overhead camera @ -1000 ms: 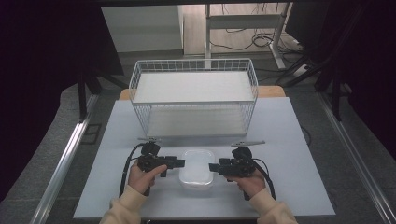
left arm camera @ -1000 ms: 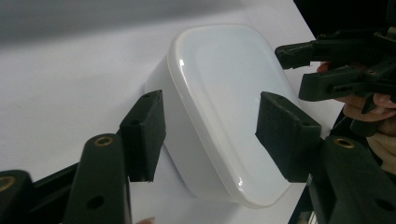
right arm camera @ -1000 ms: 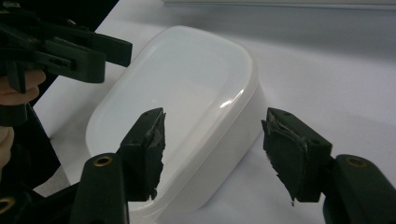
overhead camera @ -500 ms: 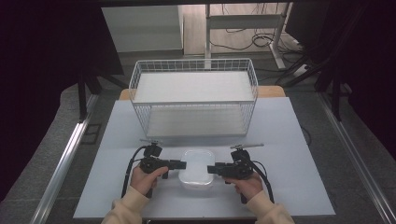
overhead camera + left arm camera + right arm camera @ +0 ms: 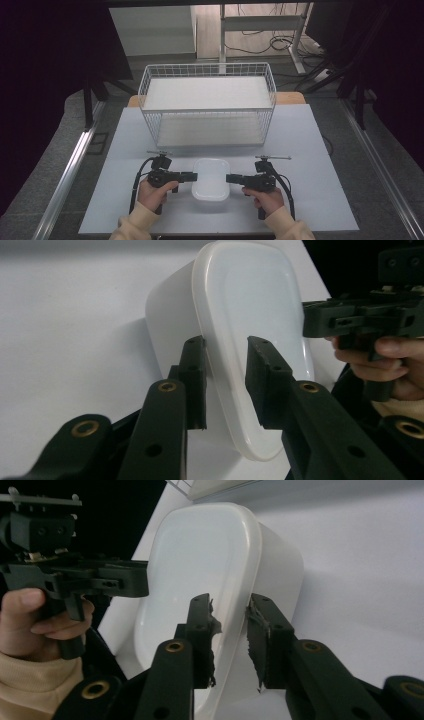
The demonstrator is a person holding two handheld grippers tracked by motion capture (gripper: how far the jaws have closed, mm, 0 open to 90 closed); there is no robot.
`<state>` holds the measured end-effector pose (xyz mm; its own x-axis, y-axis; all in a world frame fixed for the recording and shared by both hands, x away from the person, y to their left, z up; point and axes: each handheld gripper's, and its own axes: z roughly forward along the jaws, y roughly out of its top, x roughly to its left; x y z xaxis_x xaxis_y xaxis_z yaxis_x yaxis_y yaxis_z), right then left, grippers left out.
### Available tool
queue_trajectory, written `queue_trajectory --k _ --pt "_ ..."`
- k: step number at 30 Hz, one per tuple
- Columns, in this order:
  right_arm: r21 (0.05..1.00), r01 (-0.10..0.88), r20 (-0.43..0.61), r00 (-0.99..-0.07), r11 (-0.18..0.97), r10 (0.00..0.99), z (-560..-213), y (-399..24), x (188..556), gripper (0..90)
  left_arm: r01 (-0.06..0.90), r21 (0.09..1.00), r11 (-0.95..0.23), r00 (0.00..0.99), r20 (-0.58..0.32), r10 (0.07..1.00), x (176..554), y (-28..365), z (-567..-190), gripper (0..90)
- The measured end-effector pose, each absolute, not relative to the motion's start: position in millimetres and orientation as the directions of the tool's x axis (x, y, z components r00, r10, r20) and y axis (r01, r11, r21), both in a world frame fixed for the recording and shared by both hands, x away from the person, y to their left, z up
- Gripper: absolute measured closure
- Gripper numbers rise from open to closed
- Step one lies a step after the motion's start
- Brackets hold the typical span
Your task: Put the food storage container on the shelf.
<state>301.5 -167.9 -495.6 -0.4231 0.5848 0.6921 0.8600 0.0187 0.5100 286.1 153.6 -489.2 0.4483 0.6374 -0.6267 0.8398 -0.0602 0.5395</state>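
Observation:
A white plastic container (image 5: 211,177) with a lid lies on the white table (image 5: 320,150) between my two grippers, which point at each other. My left gripper (image 5: 194,176) is at its left side. In the left gripper view, the lid's rim (image 5: 207,315) runs between the jaws of my left gripper (image 5: 225,375), which have just been closing; a gap still shows over the lid. My right gripper (image 5: 229,178) is at the right side. Its jaws have just been closing too, and my right gripper (image 5: 230,630) now pinches the container's rim (image 5: 252,545).
A white wire basket (image 5: 207,110) with a white floor stands behind the container, across the table's middle. Bare table lies to either side of the hands. Black frame legs and cables show on the floor beyond.
Both grippers have slid inward to the container's two sides, and their jaws have narrowed around its rim. The container has stayed where it was.

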Motion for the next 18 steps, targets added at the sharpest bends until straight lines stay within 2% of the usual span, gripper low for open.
queue_trajectory --k 7,11,18 --pt "0.526 0.850 0.693 -0.435 0.010 0.575 -491.4 -172.8 297.6 79.2 0.812 0.580 -0.072 0.485 -0.600 0.637 278.0 153.6 -478.5 77.3" --pt "0.548 0.836 0.679 -0.460 0.021 0.573 -491.1 -172.9 297.2 79.3 0.797 0.598 -0.087 0.496 -0.566 0.659 275.2 150.9 -475.5 77.3" --pt "0.592 0.805 0.643 -0.503 0.041 0.578 -486.0 -173.6 296.4 79.3 0.785 0.614 -0.080 0.512 -0.571 0.642 274.0 152.2 -472.7 78.5"
